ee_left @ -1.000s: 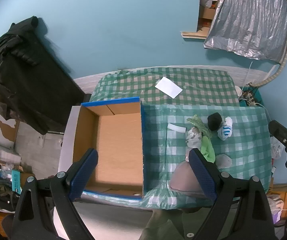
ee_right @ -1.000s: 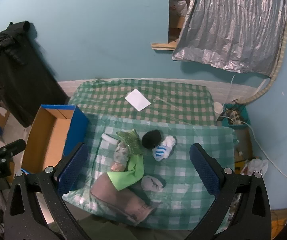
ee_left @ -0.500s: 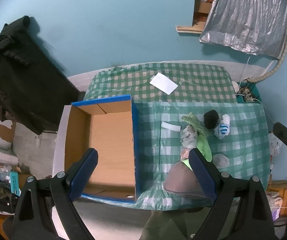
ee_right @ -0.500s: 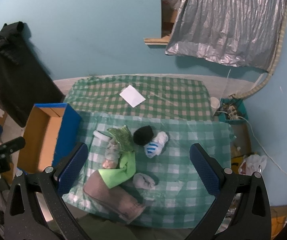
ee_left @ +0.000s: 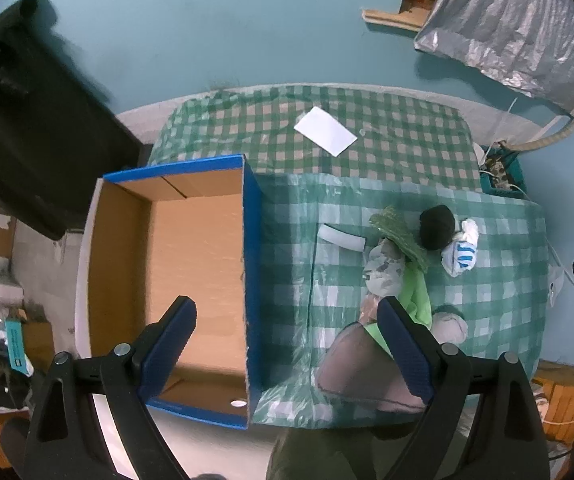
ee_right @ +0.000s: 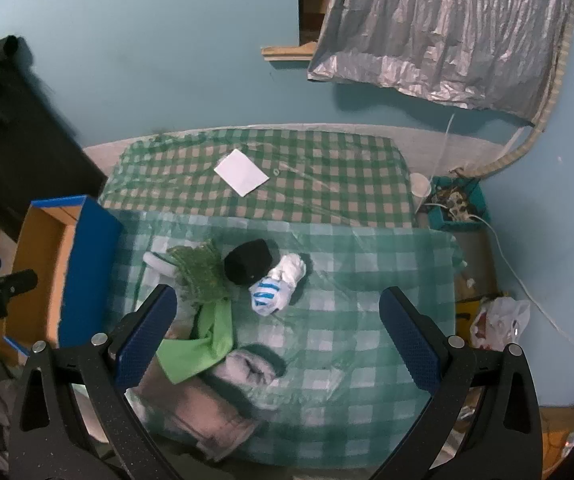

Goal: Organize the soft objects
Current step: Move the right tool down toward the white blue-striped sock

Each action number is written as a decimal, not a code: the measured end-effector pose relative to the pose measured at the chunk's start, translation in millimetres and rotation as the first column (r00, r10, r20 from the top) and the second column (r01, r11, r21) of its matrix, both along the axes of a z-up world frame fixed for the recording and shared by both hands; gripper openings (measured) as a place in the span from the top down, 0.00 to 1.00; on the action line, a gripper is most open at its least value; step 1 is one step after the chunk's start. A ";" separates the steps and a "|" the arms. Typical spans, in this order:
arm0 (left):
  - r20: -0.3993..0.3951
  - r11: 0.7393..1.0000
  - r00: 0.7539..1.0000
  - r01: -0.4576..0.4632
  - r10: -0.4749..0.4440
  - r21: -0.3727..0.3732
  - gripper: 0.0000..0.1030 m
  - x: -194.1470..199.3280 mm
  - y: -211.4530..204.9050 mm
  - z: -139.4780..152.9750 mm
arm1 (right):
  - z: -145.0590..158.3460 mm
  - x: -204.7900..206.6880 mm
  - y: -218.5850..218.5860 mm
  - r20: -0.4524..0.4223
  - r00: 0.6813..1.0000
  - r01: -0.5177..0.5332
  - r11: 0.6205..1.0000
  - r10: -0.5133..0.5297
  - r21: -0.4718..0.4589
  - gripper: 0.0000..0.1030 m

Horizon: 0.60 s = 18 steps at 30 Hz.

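Soft items lie in a cluster on the green checked table [ee_right: 367,264]: a black rolled sock [ee_right: 247,262], a white sock with blue stripes [ee_right: 277,288], a green fuzzy piece [ee_right: 201,270], a bright green cloth [ee_right: 201,344], a grey bundle [ee_right: 249,366] and a brown-grey folded cloth [ee_right: 203,412]. An open blue cardboard box [ee_left: 195,280] with nothing in it stands at the table's left. My left gripper [ee_left: 287,348] hovers open high over the box's right wall. My right gripper [ee_right: 275,338] hangs open above the cluster, holding nothing.
A white sheet of paper [ee_right: 241,172] lies on the far half of the table. Dark clothes [ee_left: 15,120] hang at the left. A silver foil sheet [ee_right: 447,28] hangs on the blue wall. A teal crate with cables [ee_right: 457,206] stands right of the table.
Both grippers have come lower and nearer the table, so the box and the soft items look larger. Both stay open; nothing on the table has moved.
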<state>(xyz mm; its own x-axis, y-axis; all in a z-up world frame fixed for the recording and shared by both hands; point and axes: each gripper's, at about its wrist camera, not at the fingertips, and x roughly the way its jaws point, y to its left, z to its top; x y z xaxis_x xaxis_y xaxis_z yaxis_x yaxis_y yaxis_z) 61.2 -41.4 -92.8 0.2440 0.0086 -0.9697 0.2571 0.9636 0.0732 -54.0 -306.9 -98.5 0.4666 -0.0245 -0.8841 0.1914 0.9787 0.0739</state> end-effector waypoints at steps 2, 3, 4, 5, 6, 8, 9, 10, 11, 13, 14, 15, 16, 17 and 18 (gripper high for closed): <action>-0.016 1.000 1.000 -0.010 0.009 -0.002 0.10 6.6 -3.3 -7.6 | -7.9 5.1 -3.2 -0.011 1.000 -0.002 1.000 0.002 -0.002 0.02; -0.020 1.000 1.000 -0.013 0.013 -0.006 0.10 9.2 -4.5 -9.8 | -12.6 8.1 -5.2 -0.019 1.000 -0.003 1.000 0.003 -0.001 0.02; -0.032 1.000 0.999 -0.021 0.020 -0.008 0.10 13.0 -6.1 -13.9 | -18.2 11.9 -7.4 -0.028 1.000 -0.003 1.000 0.003 0.002 0.02; -0.041 0.999 0.999 -0.028 0.028 -0.015 0.10 16.0 -7.4 -17.5 | -22.6 14.4 -9.1 -0.035 0.999 0.001 1.000 -0.001 0.003 0.02; -0.046 0.999 0.998 -0.032 0.031 -0.022 0.10 18.6 -9.2 -20.1 | -27.8 17.9 -11.3 -0.040 0.999 0.003 1.000 -0.002 0.007 0.02; -0.064 0.999 0.997 -0.043 0.041 -0.028 0.10 24.8 -13.9 -30.0 | -38.6 24.1 -14.6 -0.047 0.999 0.005 1.000 -0.004 0.021 0.02; -0.071 0.999 0.997 -0.043 0.040 -0.033 0.10 26.6 -15.3 -33.7 | -44.3 26.9 -15.4 -0.055 0.998 0.010 1.000 -0.009 0.023 0.02; -0.082 0.998 0.996 -0.044 0.041 -0.035 0.10 29.6 -17.7 -39.8 | -52.4 31.0 -16.6 -0.065 0.998 0.016 1.000 -0.014 0.026 0.02; -0.093 0.999 0.995 -0.047 0.045 -0.025 0.10 32.7 -20.2 -47.1 | -57.7 33.2 -17.3 -0.068 0.998 0.018 0.999 -0.016 0.028 0.02; -0.100 0.999 0.994 -0.047 0.047 -0.004 0.12 36.6 -25.0 -58.8 | -70.6 39.0 -19.0 -0.084 0.996 0.026 0.999 -0.023 0.027 0.02; -0.105 0.999 0.993 -0.045 0.045 0.006 0.13 38.4 -26.8 -64.2 | -77.5 42.2 -19.8 -0.094 0.995 0.029 0.999 -0.026 0.029 0.02; -0.113 0.999 0.993 -0.043 0.044 0.015 0.14 41.0 -28.9 -70.2 | -82.2 44.2 -21.2 -0.098 0.995 0.032 0.999 -0.028 0.032 0.02; -0.120 0.999 0.992 -0.043 0.044 0.014 0.15 43.4 -30.8 -76.2 | -88.7 47.0 -22.1 -0.106 0.994 0.036 0.999 -0.032 0.038 0.02; -0.131 0.999 0.990 -0.046 0.049 0.022 0.15 45.4 -31.9 -81.2 | -93.8 49.2 -23.1 -0.113 0.993 0.040 0.998 -0.035 0.045 0.02; -0.150 0.998 0.987 -0.056 0.060 0.030 0.15 48.7 -33.4 -87.9 | -100.0 51.6 -24.5 -0.120 0.992 0.046 0.997 -0.039 0.055 0.02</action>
<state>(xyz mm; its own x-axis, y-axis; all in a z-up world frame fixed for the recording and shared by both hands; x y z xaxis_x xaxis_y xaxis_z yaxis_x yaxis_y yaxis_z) 109.9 -74.8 -180.6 0.0933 0.0439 -0.9947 0.2112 0.9754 0.0629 -2.4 -331.4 -198.6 0.3574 0.0101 -0.9339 0.2433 0.9644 0.1035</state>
